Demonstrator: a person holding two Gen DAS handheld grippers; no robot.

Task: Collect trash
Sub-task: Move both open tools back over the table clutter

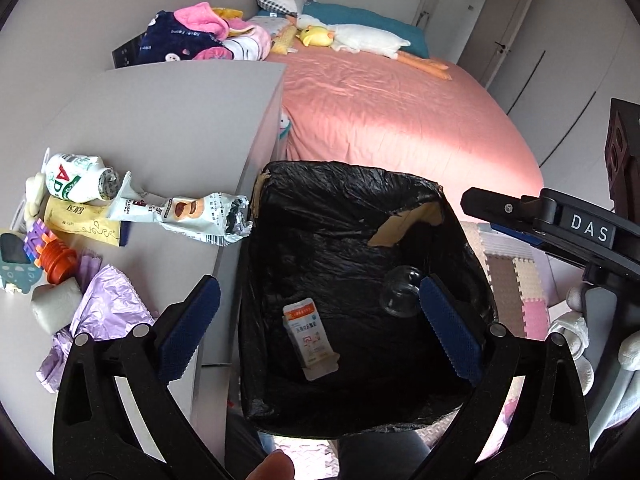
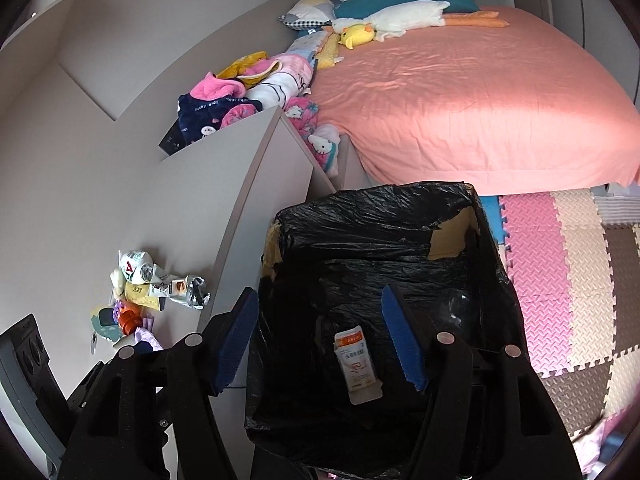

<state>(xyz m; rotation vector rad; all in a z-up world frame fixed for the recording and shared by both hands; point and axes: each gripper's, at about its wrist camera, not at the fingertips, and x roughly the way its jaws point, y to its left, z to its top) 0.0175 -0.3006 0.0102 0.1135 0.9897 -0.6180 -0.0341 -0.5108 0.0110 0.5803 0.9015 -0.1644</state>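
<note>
A packet (image 1: 311,338) lies in the lined bin (image 1: 352,184); left of it wrappers (image 1: 188,214) sit on the cabinet (image 1: 168,120), the bed (image 1: 400,120) beyond

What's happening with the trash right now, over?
Both hand-held grippers, left and right, open, empty, over bin. White packet already inside. Wrappers still on cabinet. Nothing blocking.

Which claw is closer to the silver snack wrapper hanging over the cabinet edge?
Left. The left claw hangs open over the bin beside the cabinet, the silver snack wrapper just up-left of it. The right claw sits farther along the bin.
</note>
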